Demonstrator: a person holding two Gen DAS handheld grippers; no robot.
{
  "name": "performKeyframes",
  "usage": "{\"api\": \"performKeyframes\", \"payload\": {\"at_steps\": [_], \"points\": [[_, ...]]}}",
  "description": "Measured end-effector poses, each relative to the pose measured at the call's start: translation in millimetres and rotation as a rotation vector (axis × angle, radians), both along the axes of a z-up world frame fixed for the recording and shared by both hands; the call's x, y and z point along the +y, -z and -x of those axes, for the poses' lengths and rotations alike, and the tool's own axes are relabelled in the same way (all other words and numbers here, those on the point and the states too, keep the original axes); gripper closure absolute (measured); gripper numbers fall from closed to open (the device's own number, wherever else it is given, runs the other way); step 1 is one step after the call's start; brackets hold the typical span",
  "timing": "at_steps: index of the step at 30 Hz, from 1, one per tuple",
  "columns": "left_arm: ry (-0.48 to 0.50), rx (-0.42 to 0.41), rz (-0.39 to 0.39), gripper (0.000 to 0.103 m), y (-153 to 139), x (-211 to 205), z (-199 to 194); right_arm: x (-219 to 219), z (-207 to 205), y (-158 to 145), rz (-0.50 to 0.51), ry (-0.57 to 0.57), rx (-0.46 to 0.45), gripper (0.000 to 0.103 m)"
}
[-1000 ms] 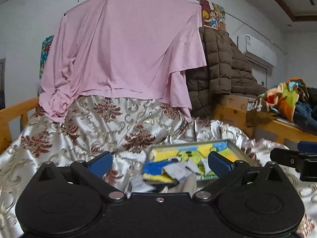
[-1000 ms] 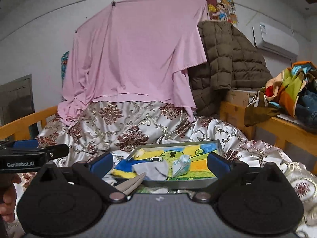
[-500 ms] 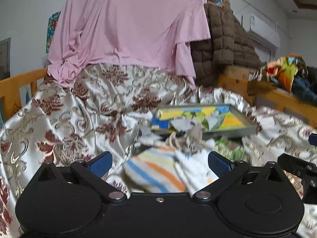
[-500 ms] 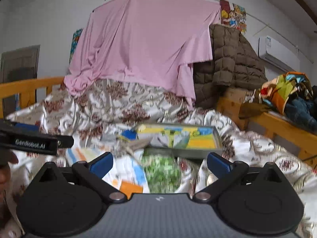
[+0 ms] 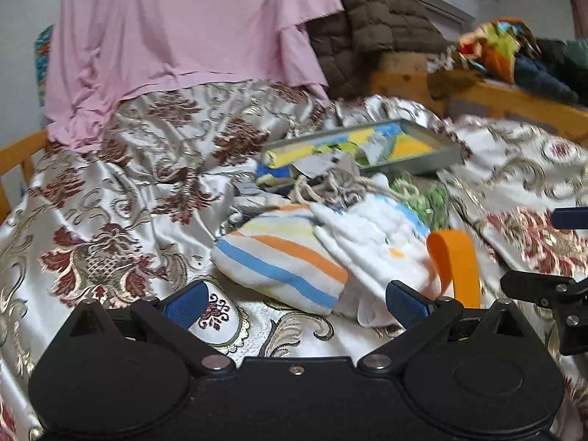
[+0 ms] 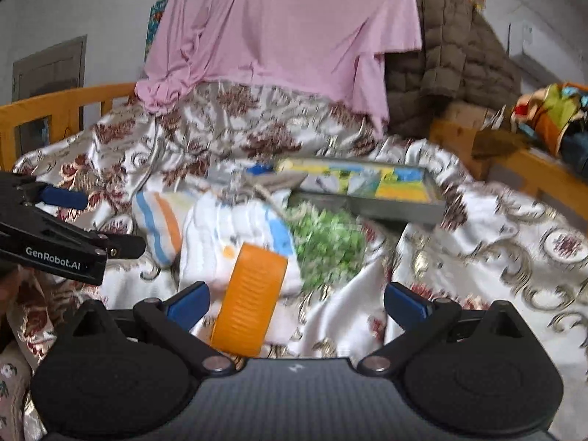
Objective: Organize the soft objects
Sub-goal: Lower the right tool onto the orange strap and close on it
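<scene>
1. The soft things lie in a heap on a shiny satin bedspread (image 5: 121,183) with dark red flower patterns: a striped cloth (image 5: 279,257) with blue and orange bands, a white ribbed cloth (image 5: 371,242) beside it, a green leafy cloth (image 6: 327,242) and some knotted beige cord (image 5: 330,183).
2. A flat orange ridged strip (image 6: 250,301) sticks up from the near edge of the white cloth.
3. Behind the heap sits a shallow grey tray (image 5: 415,163) with a bright picture inside.
4. My left gripper (image 5: 294,299) hovers low just before the striped cloth, its jaws spread wide and empty.
5. My right gripper (image 6: 296,299) hangs over the orange strip, jaws also spread, gripping nothing.
6. Motion blurs the tray and green cloth; small pieces in the tray are hard to make out.
</scene>
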State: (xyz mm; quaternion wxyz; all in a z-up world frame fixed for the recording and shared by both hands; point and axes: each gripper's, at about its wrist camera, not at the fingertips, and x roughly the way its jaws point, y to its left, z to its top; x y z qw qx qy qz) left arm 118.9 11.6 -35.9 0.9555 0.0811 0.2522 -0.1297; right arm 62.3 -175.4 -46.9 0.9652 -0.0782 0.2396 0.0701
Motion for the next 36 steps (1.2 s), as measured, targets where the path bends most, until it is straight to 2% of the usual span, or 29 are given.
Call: {"api": "performKeyframes", "payload": {"at_steps": [7, 10, 14, 19, 23, 28, 36], "points": [[0.151, 0.005, -0.117, 0.001, 1, -9, -12, -4, -14, 13, -0.038, -0.02, 0.1, 0.0], [0.179, -0.004, -0.154, 0.001, 2, -8, -14, -5, -17, 15, -0.048, -0.016, 0.113, 0.0], [0.191, -0.013, -0.163, 0.001, 2, -5, -16, -5, -20, 17, -0.062, -0.015, 0.125, 0.0], [0.266, -0.053, -0.247, 0.001, 4, -12, -15, -3, -26, 23, -0.075, -0.018, 0.149, 0.0], [0.346, -0.082, -0.329, 0.001, 6, -19, -14, -3, -29, 26, -0.082, -0.013, 0.151, 0.0], [0.425, -0.108, -0.388, 0.001, 7, -28, -17, -5, -33, 29, -0.109, -0.01, 0.141, 0.0], [0.62, -0.163, -0.52, 0.001, 12, -49, -12, -5, -42, 26, -0.17, -0.047, 0.107, 0.0]]}}
